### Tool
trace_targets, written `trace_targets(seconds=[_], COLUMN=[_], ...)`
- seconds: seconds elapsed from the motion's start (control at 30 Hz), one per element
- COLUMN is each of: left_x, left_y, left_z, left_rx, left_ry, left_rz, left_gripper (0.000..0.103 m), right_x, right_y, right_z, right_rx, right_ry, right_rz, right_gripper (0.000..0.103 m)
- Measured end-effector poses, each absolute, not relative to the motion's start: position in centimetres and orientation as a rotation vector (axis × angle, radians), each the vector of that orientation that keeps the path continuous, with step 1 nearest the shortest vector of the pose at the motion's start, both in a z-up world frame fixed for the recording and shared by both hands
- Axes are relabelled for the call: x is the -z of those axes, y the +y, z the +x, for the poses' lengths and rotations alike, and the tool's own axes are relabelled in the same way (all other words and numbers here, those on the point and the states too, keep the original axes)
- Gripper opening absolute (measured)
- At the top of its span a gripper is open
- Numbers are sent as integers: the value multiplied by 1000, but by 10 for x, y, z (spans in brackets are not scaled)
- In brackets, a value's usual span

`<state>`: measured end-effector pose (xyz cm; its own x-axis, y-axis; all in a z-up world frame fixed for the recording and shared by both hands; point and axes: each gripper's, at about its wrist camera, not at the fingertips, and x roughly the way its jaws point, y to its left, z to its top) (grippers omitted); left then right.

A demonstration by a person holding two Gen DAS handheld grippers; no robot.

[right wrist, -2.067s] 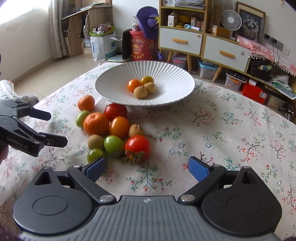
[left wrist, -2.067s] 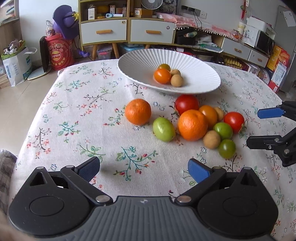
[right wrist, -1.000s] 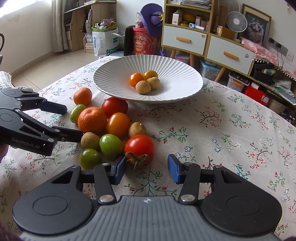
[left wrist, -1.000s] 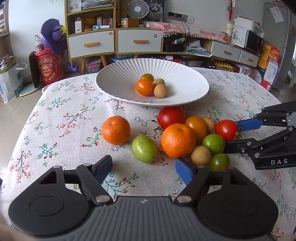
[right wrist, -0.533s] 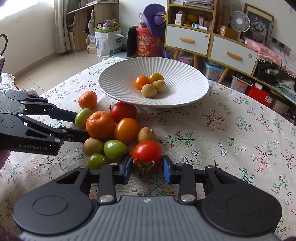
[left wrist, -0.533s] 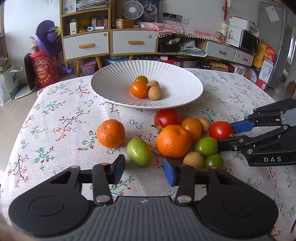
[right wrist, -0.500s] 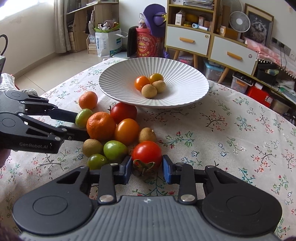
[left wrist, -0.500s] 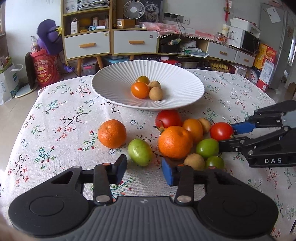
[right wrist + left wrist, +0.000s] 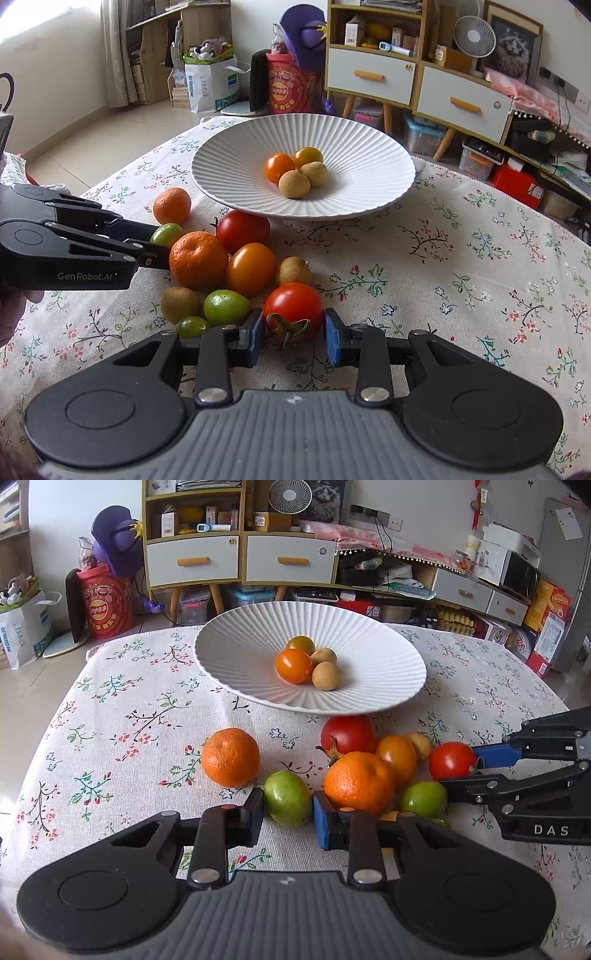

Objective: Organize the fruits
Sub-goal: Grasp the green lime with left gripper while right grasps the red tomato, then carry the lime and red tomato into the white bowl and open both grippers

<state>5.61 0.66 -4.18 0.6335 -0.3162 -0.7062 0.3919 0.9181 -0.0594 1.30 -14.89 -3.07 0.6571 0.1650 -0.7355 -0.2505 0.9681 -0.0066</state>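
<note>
Left wrist: kiwi (image 9: 391, 815) behind fingers (image 9: 325, 821)

White ribbed plate (image 9: 229, 653) at the far side holds four small fruits (image 9: 294, 665); near it on the cloth a cluster: green fruit (image 9: 287, 803) left, red tomato (image 9: 293, 308) right, oranges (image 9: 358, 782) between
</note>
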Motion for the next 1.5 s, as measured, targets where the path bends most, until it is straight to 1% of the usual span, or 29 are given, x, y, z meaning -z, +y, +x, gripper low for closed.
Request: trace_targets(seconds=[0.57, 1.03, 1.5], left_x=[19, -7, -11], left_y=[13, 7, -5], left_z=[54, 65, 88], left_rx=[410, 424, 378], left_ry=[765, 727, 755], left_rz=[69, -9, -42], left_gripper=[23, 23, 23], right_x=[5, -16, -21], right_y=[-155, -153, -157], right_z=[13, 30, 51], right_rx=[-216, -191, -165], right_ry=[754, 684, 700], right_rz=[-64, -9, 40], right_gripper=[31, 31, 31])
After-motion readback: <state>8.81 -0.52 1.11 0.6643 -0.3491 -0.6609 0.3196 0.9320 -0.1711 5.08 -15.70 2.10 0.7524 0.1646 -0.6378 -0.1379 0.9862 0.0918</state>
